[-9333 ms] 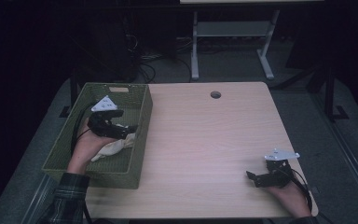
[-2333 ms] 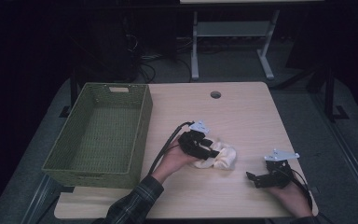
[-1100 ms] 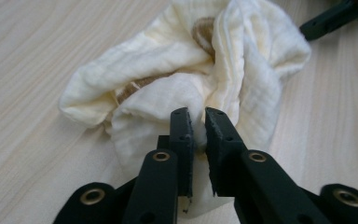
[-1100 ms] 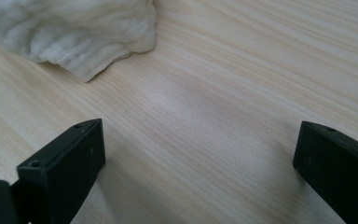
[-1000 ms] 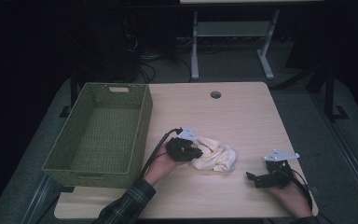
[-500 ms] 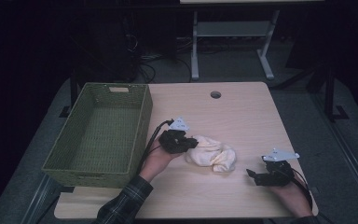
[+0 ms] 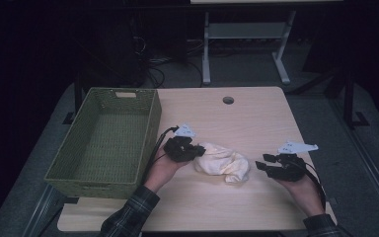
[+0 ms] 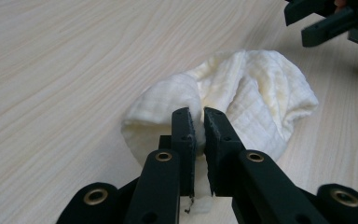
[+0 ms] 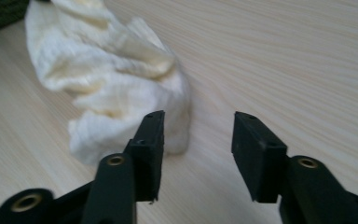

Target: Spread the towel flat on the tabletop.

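Left gripper [image 8: 196, 122] fingers clamped on cream cloth [image 7: 223, 164]; right gripper [image 9: 196, 130] fingers closing, seemingly empty

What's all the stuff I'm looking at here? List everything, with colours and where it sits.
cloth: one, cream, crumpled on the table between the two grippers.
basket: one, green woven, at the table's left edge.
table: one, light wood, with a round hole near its far edge.
white stand: one, on the floor behind the table.
left gripper: one, black, jaws shut on a fold of the cloth.
right gripper: one, black, jaws apart and just been closing, nothing between them, just right of the cloth.
checked sleeves: two, at the bottom edge.
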Motion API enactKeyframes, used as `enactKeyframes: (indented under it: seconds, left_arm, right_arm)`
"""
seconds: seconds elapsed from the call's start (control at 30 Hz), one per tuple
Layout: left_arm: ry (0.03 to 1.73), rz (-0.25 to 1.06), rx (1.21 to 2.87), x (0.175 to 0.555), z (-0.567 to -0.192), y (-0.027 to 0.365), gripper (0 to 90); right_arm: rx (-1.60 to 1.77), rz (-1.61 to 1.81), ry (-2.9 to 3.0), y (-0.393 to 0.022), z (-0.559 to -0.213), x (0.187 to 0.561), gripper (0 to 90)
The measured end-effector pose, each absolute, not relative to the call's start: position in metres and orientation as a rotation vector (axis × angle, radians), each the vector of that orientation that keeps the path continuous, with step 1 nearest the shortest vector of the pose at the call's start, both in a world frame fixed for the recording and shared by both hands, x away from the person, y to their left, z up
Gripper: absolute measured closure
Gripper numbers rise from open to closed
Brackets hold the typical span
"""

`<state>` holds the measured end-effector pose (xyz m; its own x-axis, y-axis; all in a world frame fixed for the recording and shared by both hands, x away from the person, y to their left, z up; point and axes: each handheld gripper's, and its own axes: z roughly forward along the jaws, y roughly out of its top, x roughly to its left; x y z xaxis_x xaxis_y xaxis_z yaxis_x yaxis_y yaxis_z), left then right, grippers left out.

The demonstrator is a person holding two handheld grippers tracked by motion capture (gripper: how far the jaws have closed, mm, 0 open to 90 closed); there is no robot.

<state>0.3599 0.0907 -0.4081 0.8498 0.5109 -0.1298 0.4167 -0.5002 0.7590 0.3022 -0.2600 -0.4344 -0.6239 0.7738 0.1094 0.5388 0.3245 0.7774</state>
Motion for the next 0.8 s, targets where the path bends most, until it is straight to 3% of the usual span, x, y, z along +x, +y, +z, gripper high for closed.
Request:
enactKeyframes:
  seconds: [0.27, 0.8]
  left_arm:
    - [0.665, 0.127, 2.172, 0.352, -0.411, 0.092, 82.4]
    - [0.661, 0.103, 2.205, 0.344, -0.423, 0.088, 82.4]
  right_arm:
    - [1.144, 1.25, 2.389, -0.24, -0.419, 0.332, 63.3]
    - [1.049, 1.29, 2.512, -0.181, -0.421, 0.391, 62.6]
